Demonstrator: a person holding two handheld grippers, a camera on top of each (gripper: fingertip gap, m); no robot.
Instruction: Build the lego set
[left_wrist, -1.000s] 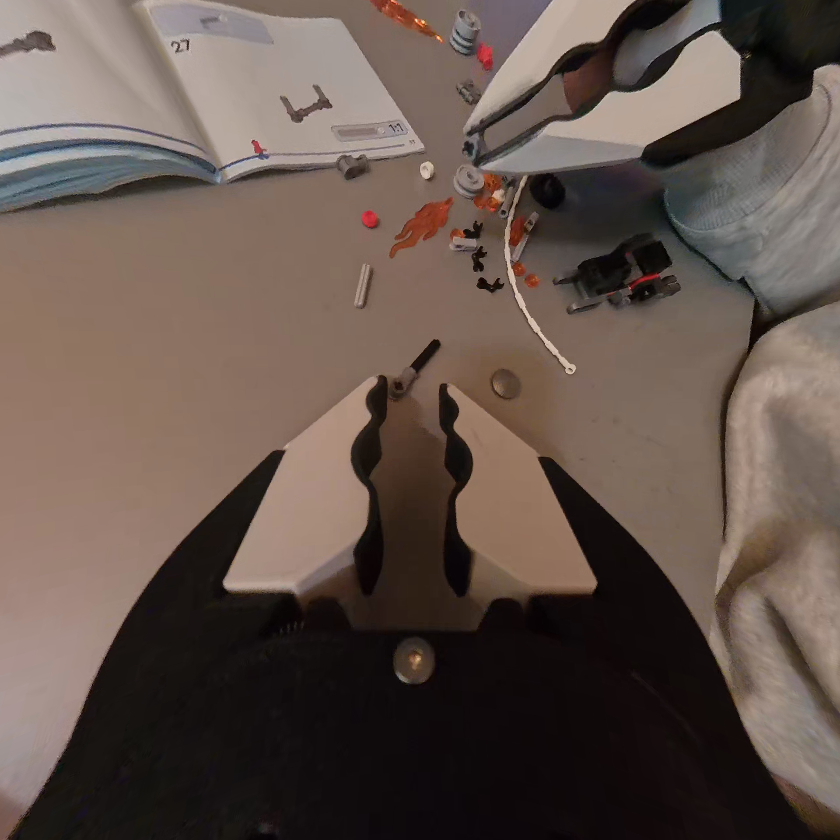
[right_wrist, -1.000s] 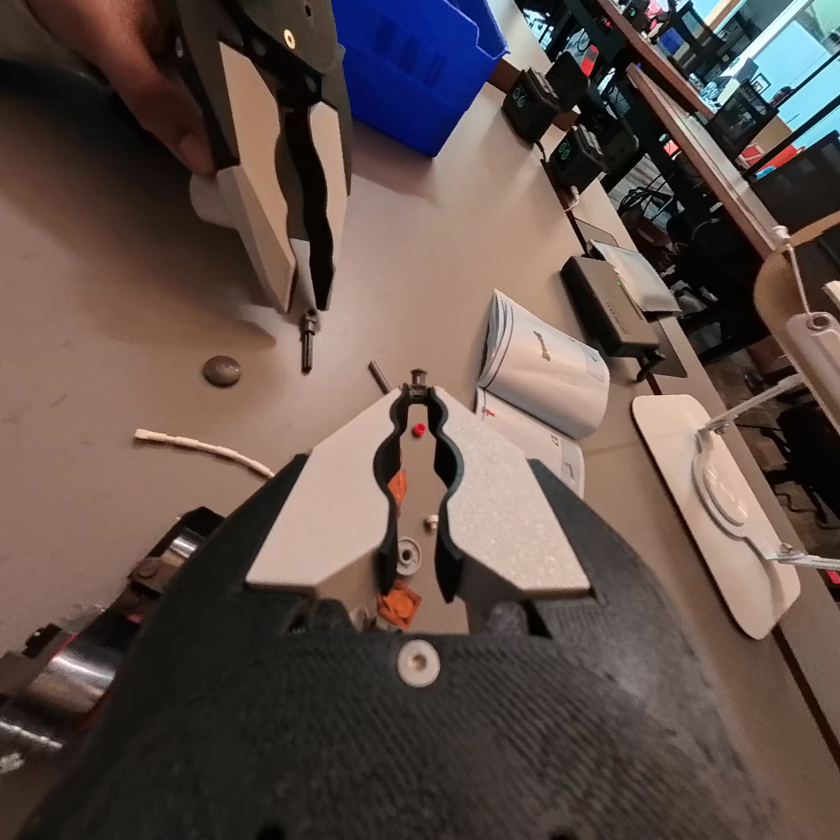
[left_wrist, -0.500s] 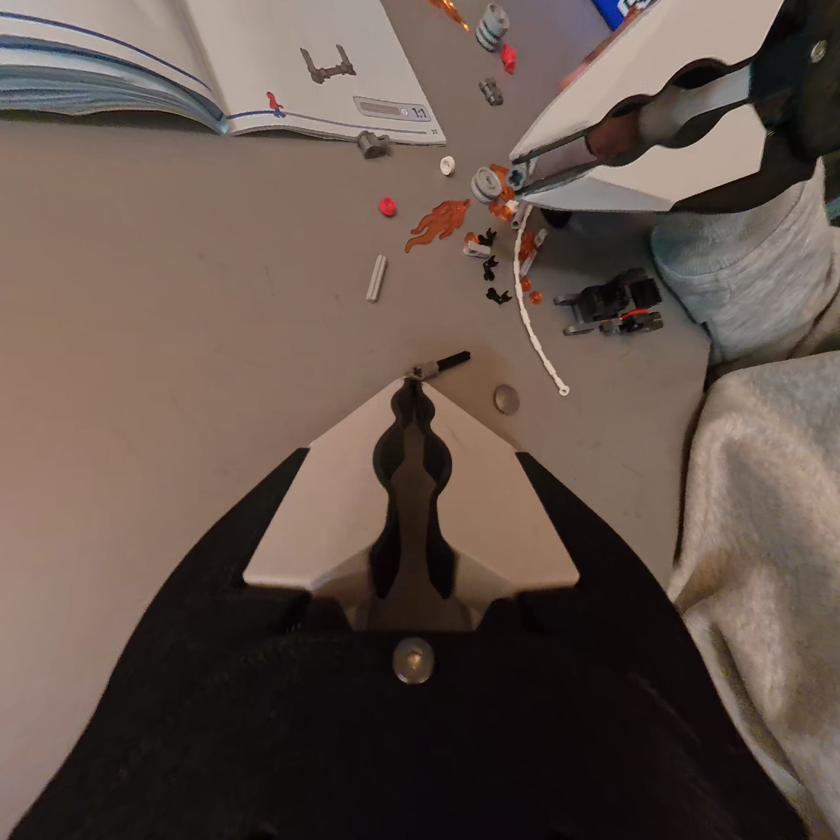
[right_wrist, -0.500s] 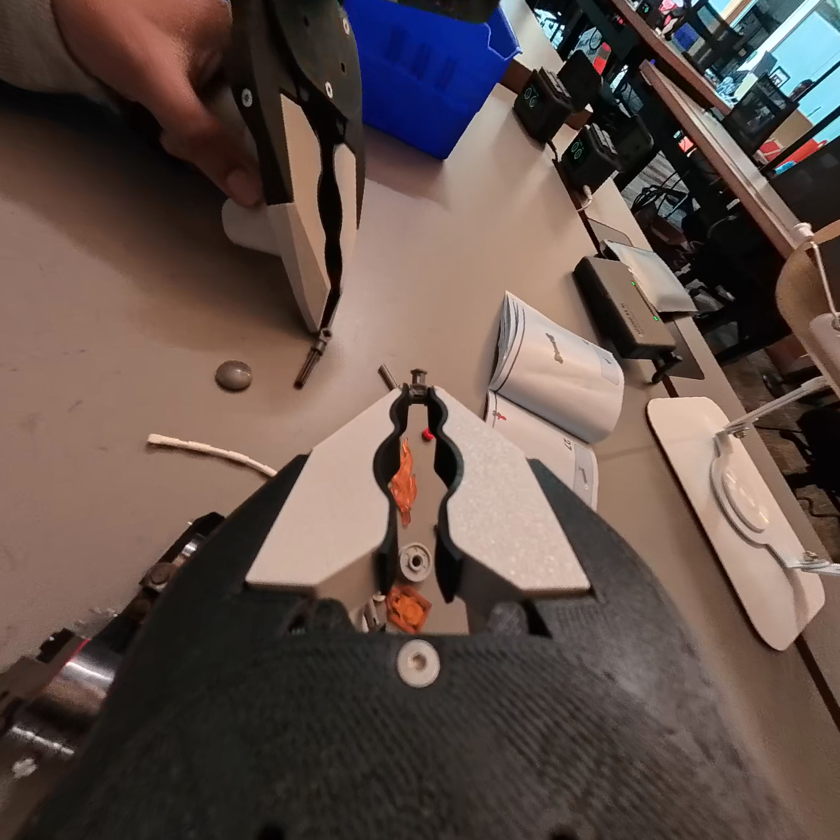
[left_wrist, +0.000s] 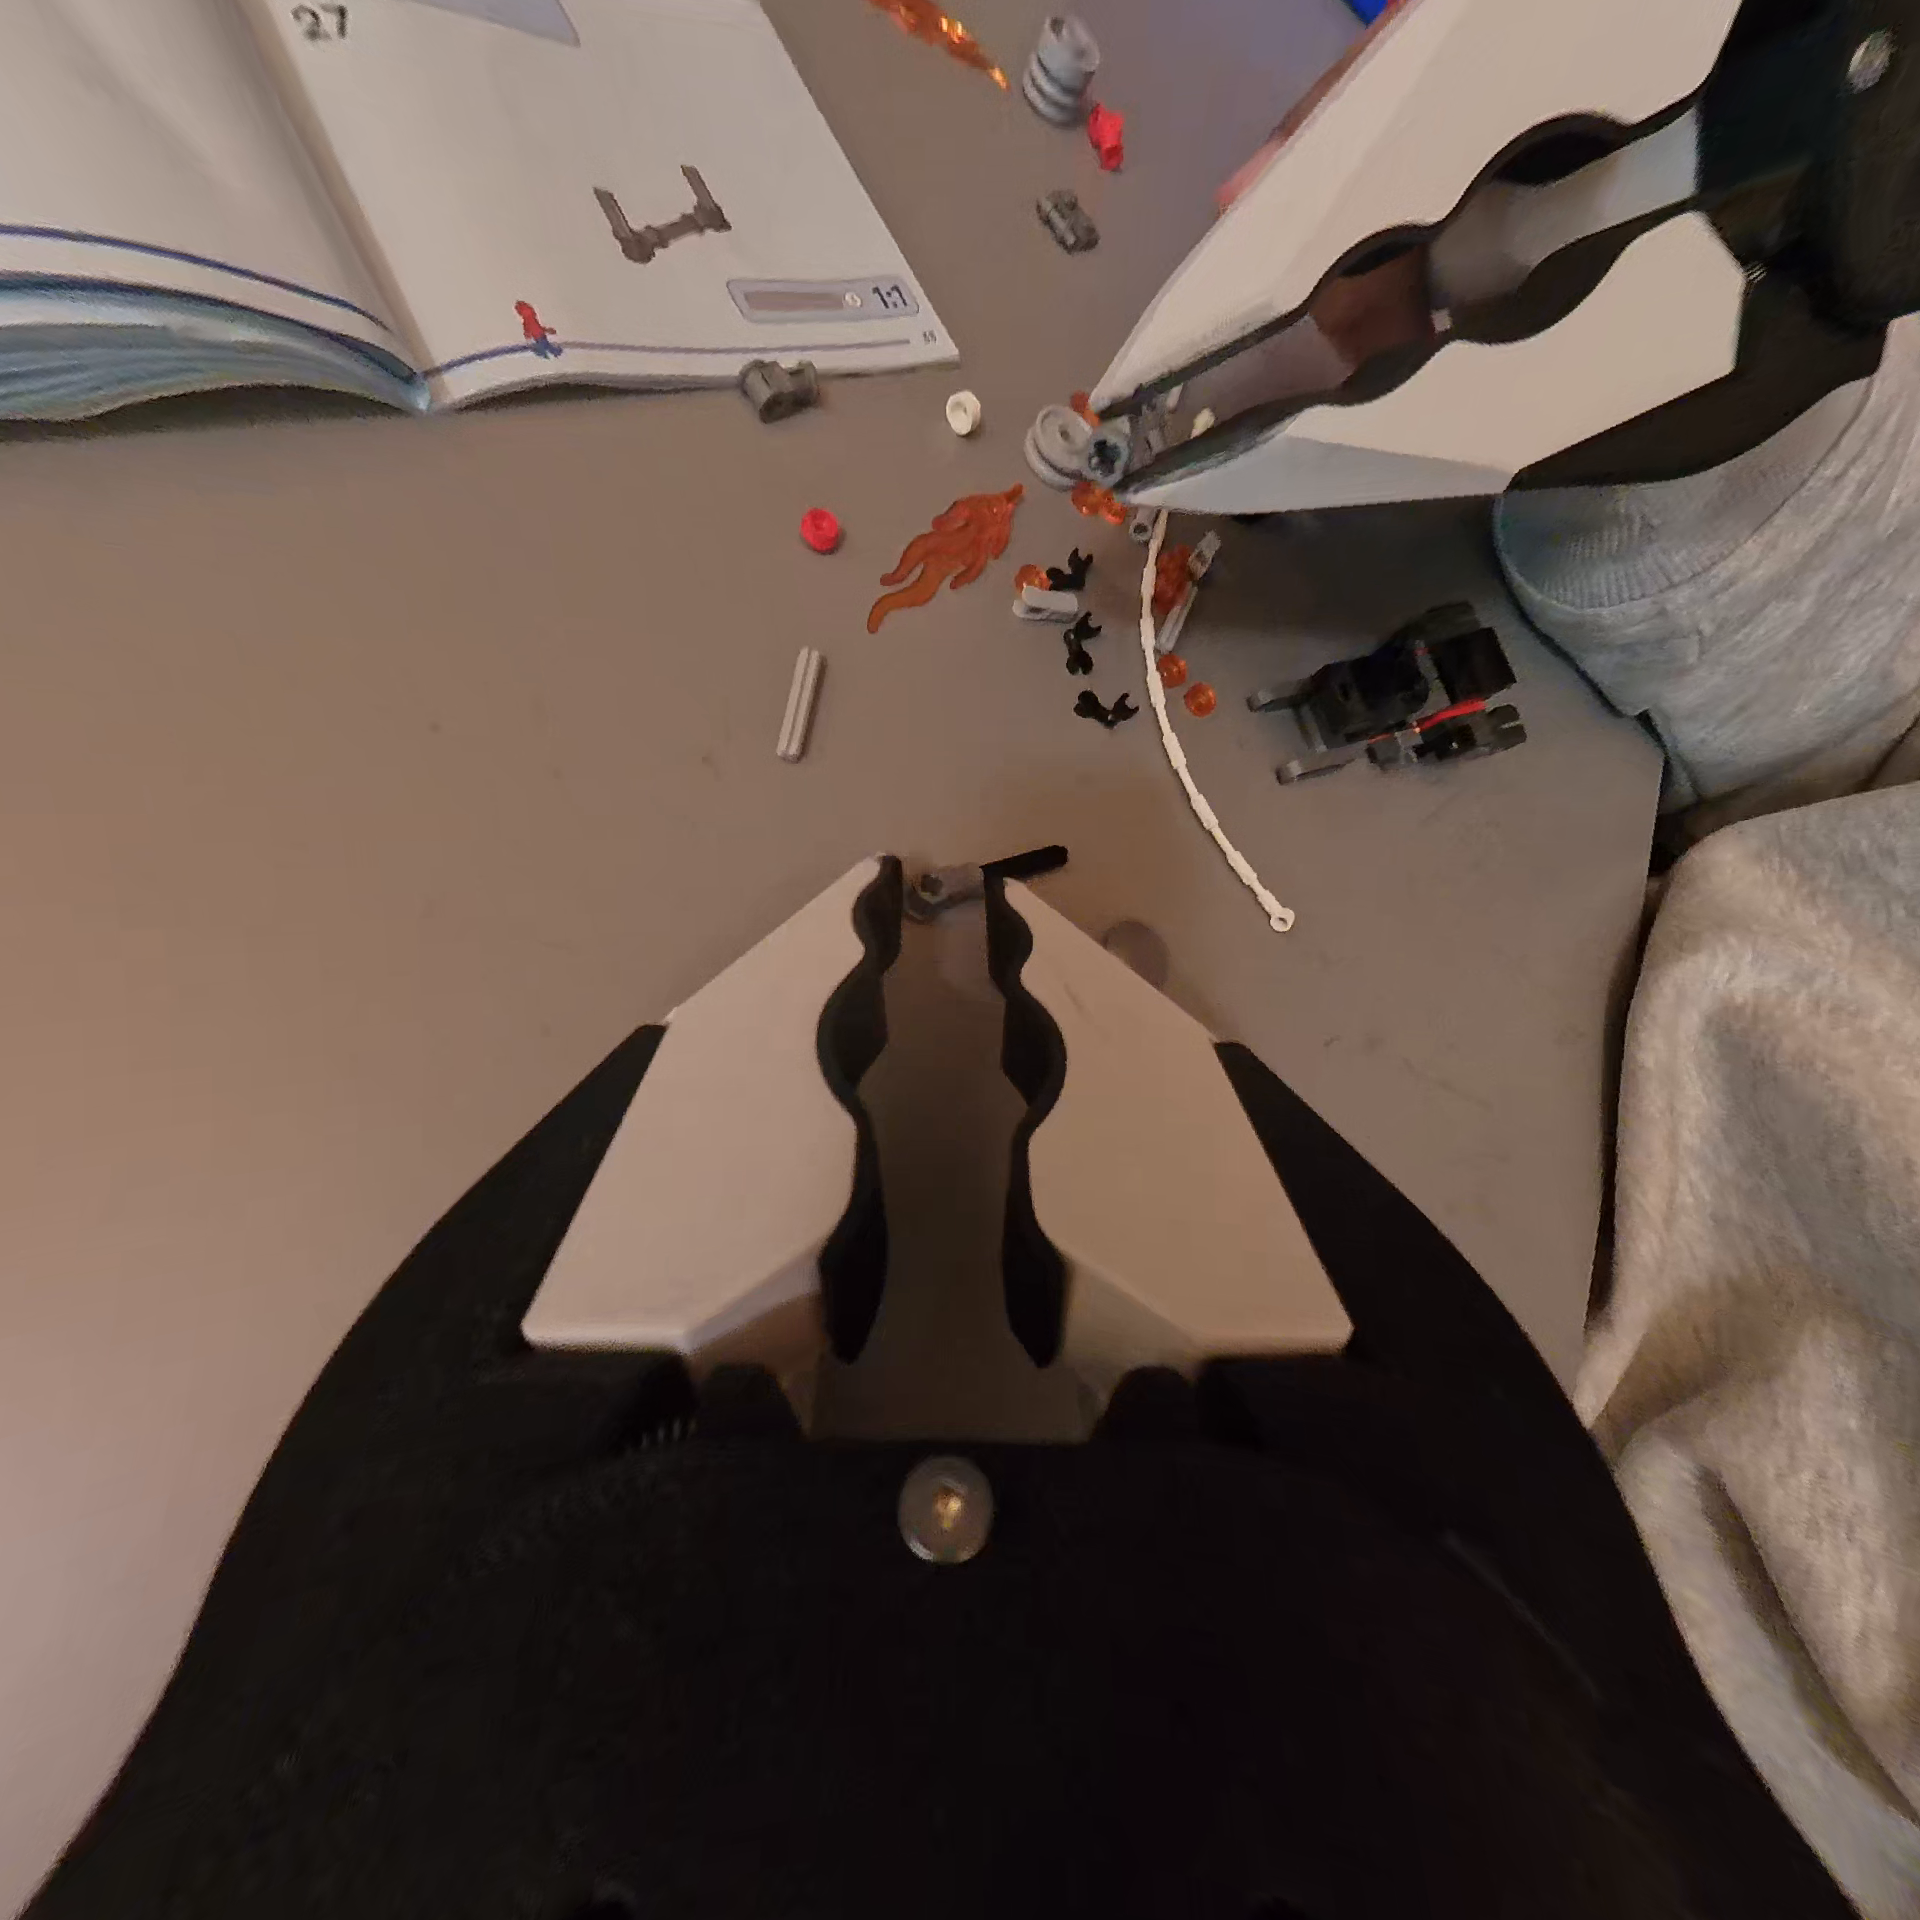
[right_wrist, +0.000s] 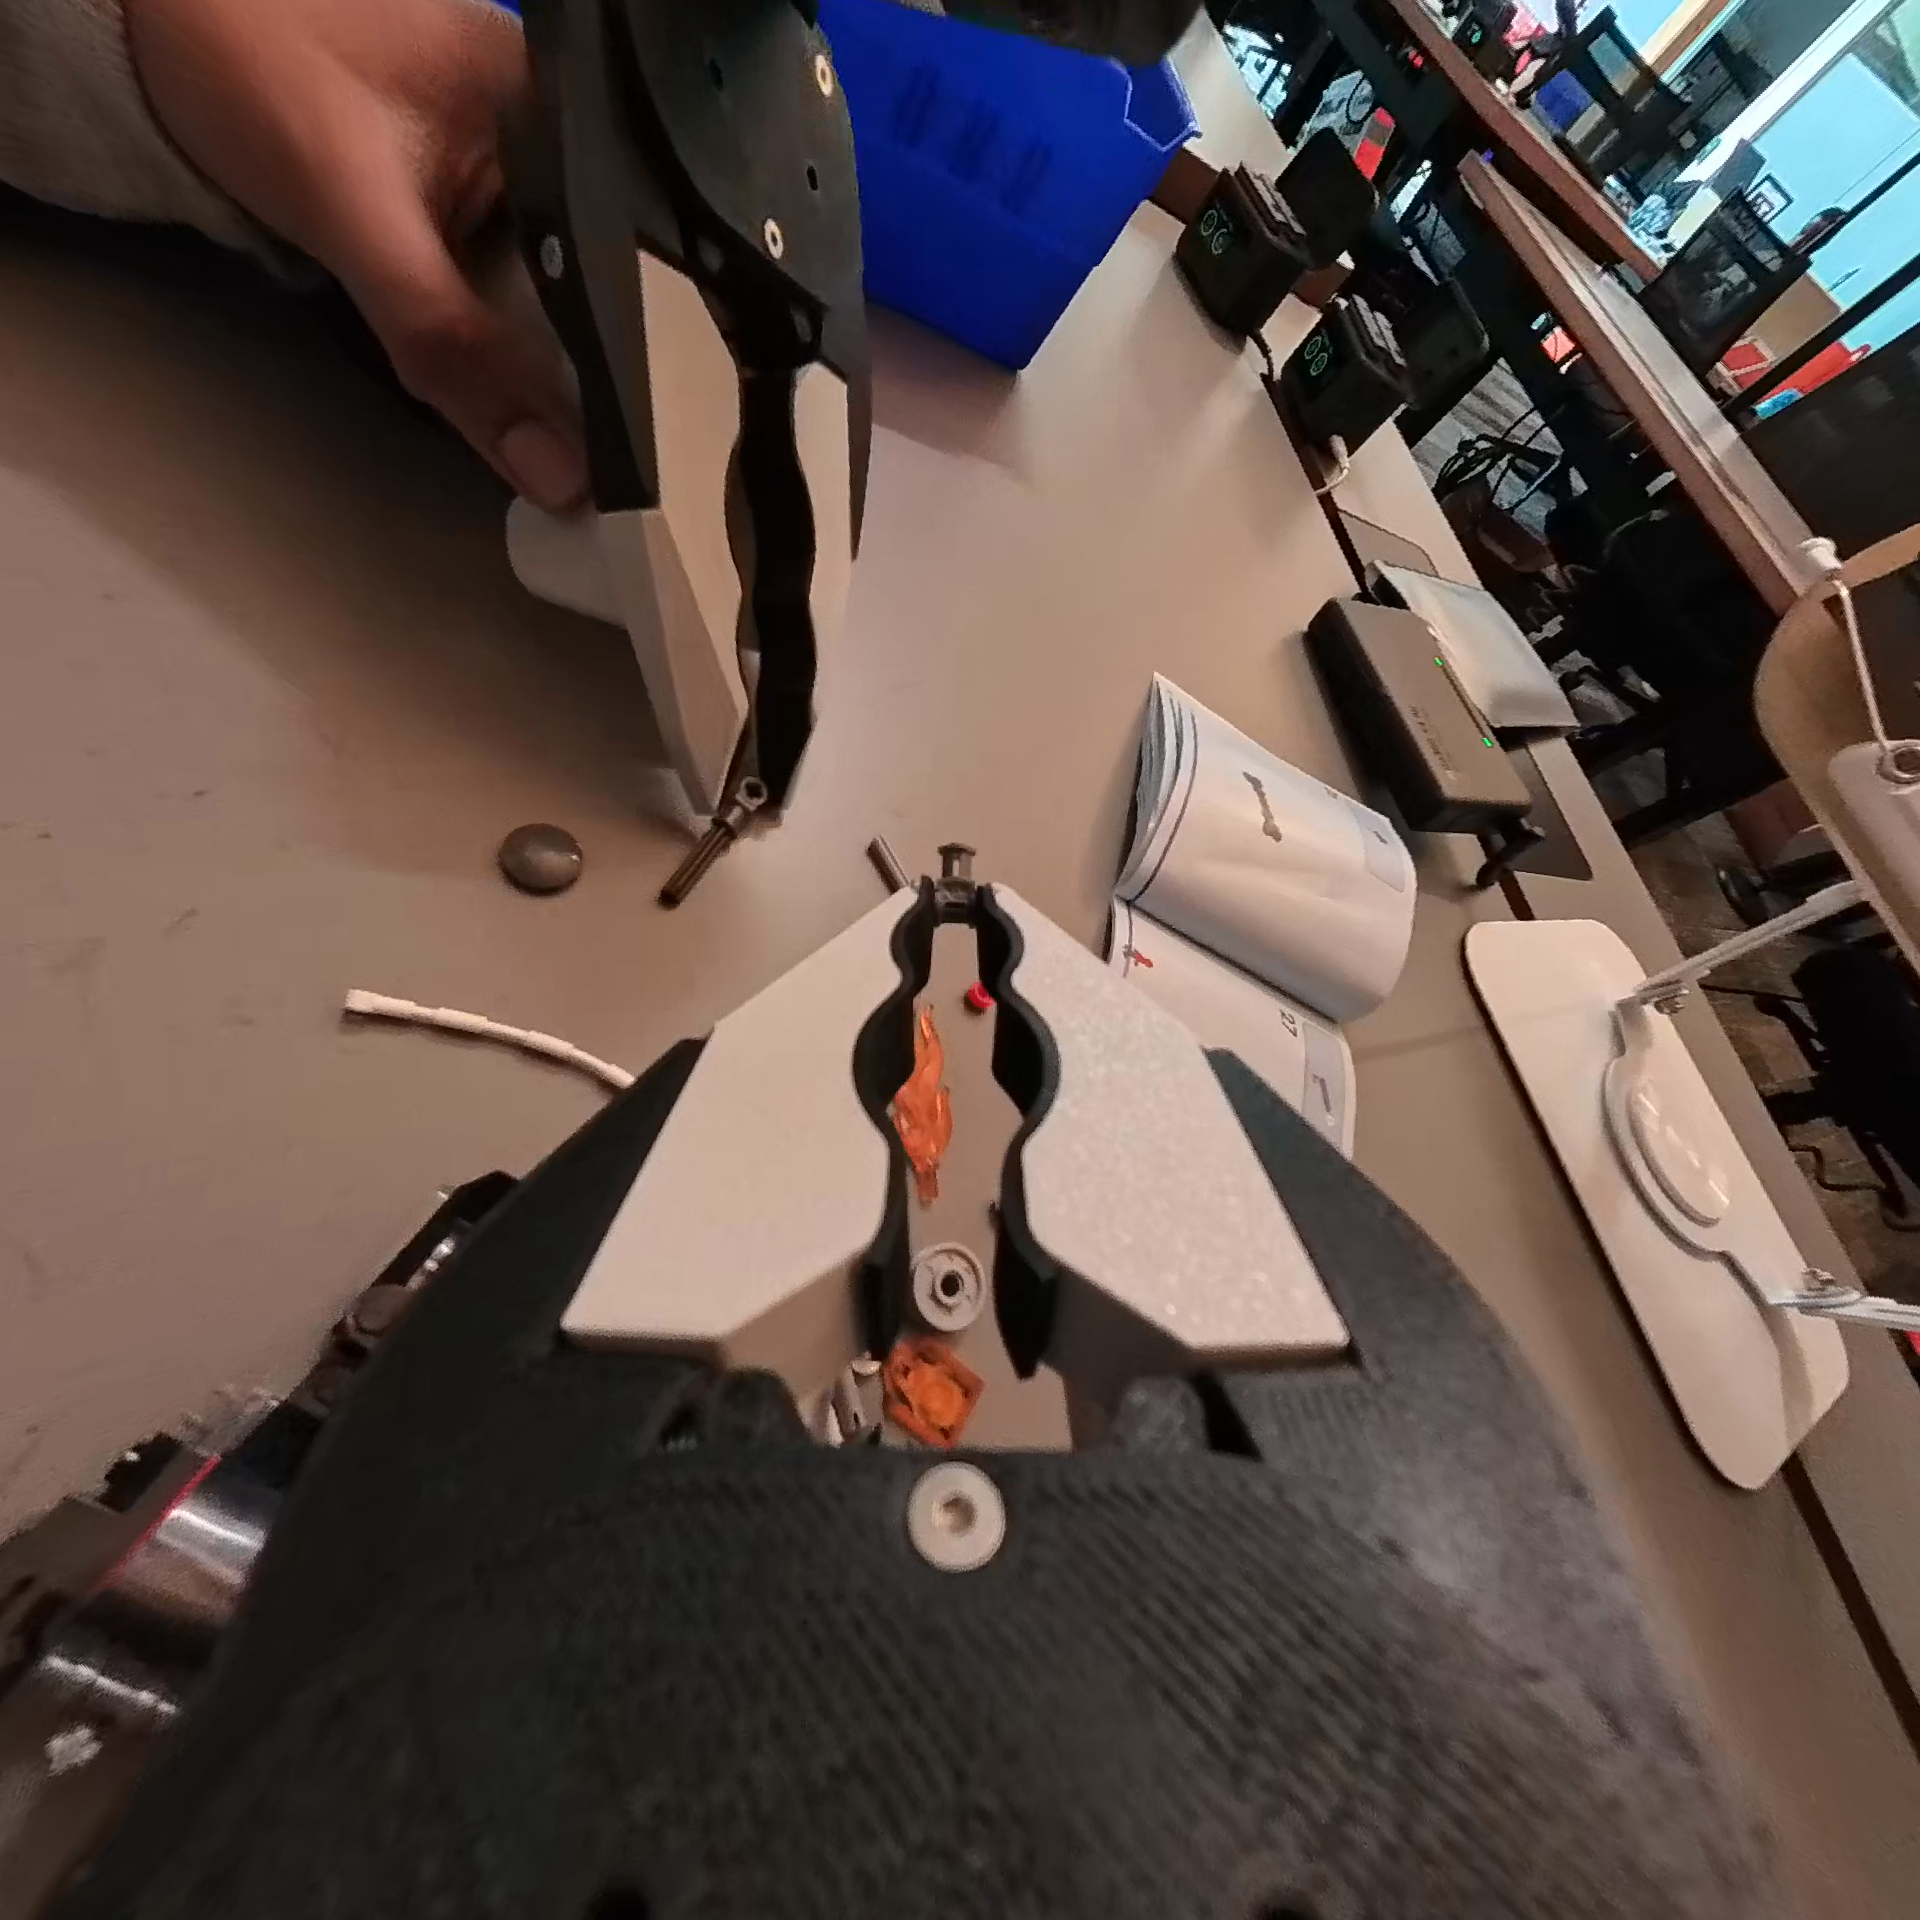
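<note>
My left gripper (left_wrist: 943, 875) stands low over the table with its jaws a little apart. The grey end of a grey-and-black pin (left_wrist: 951, 883) lies between its tips, and the black rod sticks out to the right. In the right wrist view the same pin (right_wrist: 717, 842) slants from the left gripper (right_wrist: 753, 800) down to the table. My right gripper (right_wrist: 954, 896) is shut on a small dark grey connector (right_wrist: 954, 868). It also shows in the left wrist view (left_wrist: 1103, 457), above the pile of loose parts. A partly built black model (left_wrist: 1392, 696) lies on the right.
An open instruction booklet (left_wrist: 520, 208) lies at the far left. Loose parts lie in the middle: an orange flame (left_wrist: 951, 551), a white hose (left_wrist: 1174, 727), a grey axle (left_wrist: 800, 701), a red stud (left_wrist: 819, 528). A blue bin (right_wrist: 987, 208) and a white pad (right_wrist: 1621, 1195) stand farther off. There is about 7 cm between the tips of the two grippers. The grey axle (left_wrist: 800, 701) lies around 4 cm away from my left fingertips.
My left gripper closed on the pin's grey end half a second ago; its jaws have now parted again and the pin has turned. My right gripper moved lower, still shut on its connector.
</note>
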